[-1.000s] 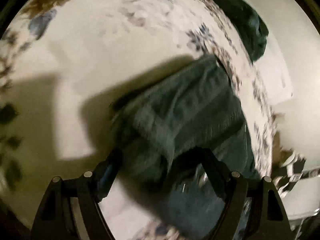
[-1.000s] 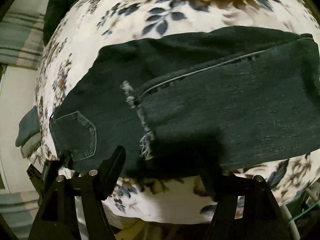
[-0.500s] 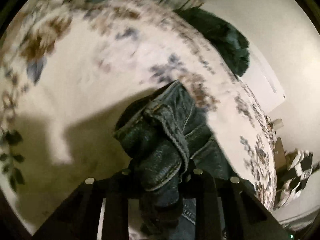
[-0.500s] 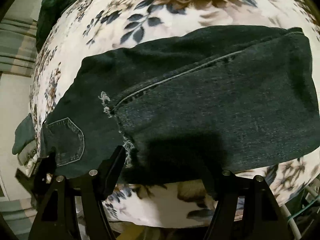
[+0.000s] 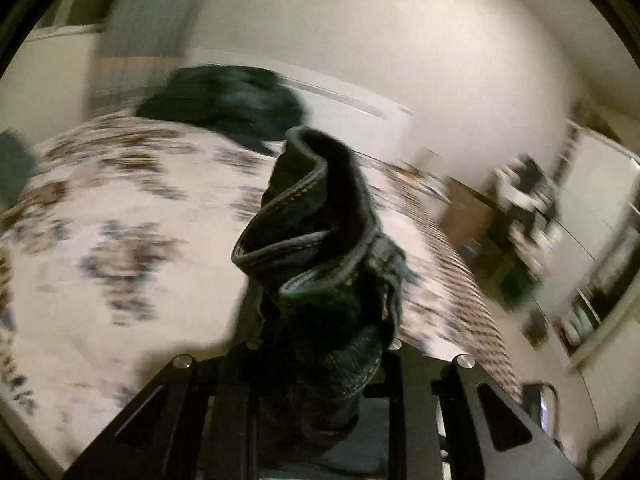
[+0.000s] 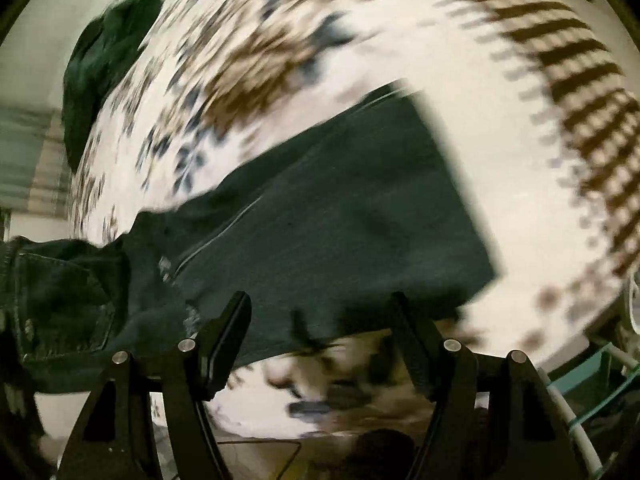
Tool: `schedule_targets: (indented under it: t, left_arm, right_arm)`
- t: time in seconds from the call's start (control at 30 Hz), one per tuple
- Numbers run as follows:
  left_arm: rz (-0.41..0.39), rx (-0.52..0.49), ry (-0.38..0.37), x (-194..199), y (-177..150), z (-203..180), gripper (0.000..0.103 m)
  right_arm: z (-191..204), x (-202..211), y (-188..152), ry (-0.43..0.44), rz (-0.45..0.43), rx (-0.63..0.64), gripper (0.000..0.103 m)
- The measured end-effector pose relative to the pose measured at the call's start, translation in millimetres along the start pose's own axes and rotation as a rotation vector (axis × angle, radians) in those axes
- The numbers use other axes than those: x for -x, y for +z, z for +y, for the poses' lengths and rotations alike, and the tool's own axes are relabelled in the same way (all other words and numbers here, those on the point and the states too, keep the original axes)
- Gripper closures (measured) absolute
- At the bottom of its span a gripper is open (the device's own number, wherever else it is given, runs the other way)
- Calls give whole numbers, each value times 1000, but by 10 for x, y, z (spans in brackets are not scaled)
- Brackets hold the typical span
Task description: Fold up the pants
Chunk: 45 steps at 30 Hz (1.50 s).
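The left gripper has its fingers closed on a bunched end of the dark blue denim pants — the stitched band, apparently the waistband, stands up out of the grip, raised above the floral-print bed cover. The right gripper has its fingers spread wide and holds nothing; it hovers at the near edge of the pants' legs.

Location of the garment: in the right wrist view the pants lie flat on the bed, legs stacked one on the other. The long axis runs from the pocketed seat at lower left to the squared hem end at upper right. The seat end lifts off toward the left of that view, presumably into the left gripper's hold.

Governing relation for the next move, as a judgement: the fold runs along this long axis — the raised waist end must travel toward the hem end. The left gripper already controls the waist; the right gripper is nearer the mid-leg and could pin the fold line.

A dark green bundled cloth lies well apart at the far bed edge.
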<state>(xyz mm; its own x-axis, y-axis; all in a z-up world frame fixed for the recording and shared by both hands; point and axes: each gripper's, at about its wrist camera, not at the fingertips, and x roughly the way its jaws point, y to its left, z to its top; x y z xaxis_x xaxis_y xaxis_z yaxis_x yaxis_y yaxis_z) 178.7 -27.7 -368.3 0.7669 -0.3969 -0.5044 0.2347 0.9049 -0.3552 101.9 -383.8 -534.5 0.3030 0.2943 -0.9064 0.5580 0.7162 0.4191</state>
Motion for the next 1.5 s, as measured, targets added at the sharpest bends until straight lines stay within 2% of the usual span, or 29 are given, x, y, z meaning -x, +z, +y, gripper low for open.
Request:
schedule_targets:
  t: [0.13, 0.23, 0.4, 0.5, 0.57, 0.6, 0.63, 0.67, 0.7, 0.73, 0.87, 1.0, 1.13, 1.23, 1.3, 1.33, 1.37, 1.4, 1.43, 1.47, 1.5]
  left_arm:
    - [108, -125, -120, -359, -429, -904, 85]
    - [213, -210, -154, -727, -807, -1379, 85]
    - [336, -310, -143, -1099, -1276, -1877, 85]
    - [417, -361, -95, -1261, -1414, -2084, 82]
    - [465, -375, -85, -1313, -1472, -2178, 78]
    - [483, -378, -92, -1298, -1516, -2231, 69]
    - [510, -369, -123, -1288, -1493, -2253, 50]
    - [529, -360, -148, -1286, -1501, -2247, 39]
    - [550, -353, -160, -1279, -1490, -2236, 17]
    - [568, -344, -171, -1238, -1440, -2224, 12]
    - [583, -231, -175, -1076, -1156, -1881, 12]
    - [584, -119, -79, -1072, -847, -1224, 12]
    - [641, 10, 62, -1347, -773, -425, 12]
    - [689, 96, 100, -1673, -832, -21, 12]
    - [728, 157, 98, -1893, -907, 138, 12]
    - [738, 180, 86, -1976, -925, 175, 12]
    - [750, 205, 61, -2073, -956, 212, 13]
    - [750, 215, 49, -2125, -970, 224, 25]
    - [742, 226, 18, -2153, -970, 220, 48]
    - [738, 218, 22, -2171, -956, 221, 54]
    - [740, 232, 15, -2174, -944, 245, 62]
  right_arm:
    - [-604, 341, 141, -33, -48, -83, 31]
    - [-1003, 534, 184, -66, -86, -145, 31]
    - [-1689, 771, 192, -120, -110, -242, 31]
    - [-1960, 860, 188, -139, -116, -270, 31]
    - [-2063, 886, 171, -146, -109, -273, 30]
    - [-2109, 894, 183, -148, -104, -269, 28]
    - [-2153, 903, 199, -144, -100, -260, 18]
    - [-2158, 893, 210, -135, -100, -254, 10]
    - [-2170, 897, 224, -122, -100, -250, 8]
    - [-2181, 903, 238, -104, -100, -246, 8]
    - [-2077, 908, 414, -15, -108, -204, 3]
    - [-1815, 810, 672, 99, -100, -124, 3]
    - [-1568, 525, 923, 145, -70, -33, 2]
    - [-1523, 189, 1091, 121, -29, 15, 2]
    - [-1571, -30, 1156, 159, 51, -16, 3]
    - [-1628, -100, 1169, 194, 73, -44, 9]
    - [-1680, -131, 1173, 255, 87, -83, 31]
    - [-1686, -118, 1168, 282, 91, -90, 44]
    - [-1668, -86, 1150, 271, 89, -82, 76]
    - [-1627, -20, 1128, 248, 81, -54, 89]
    - [-1606, 50, 1111, 229, 68, -34, 94]
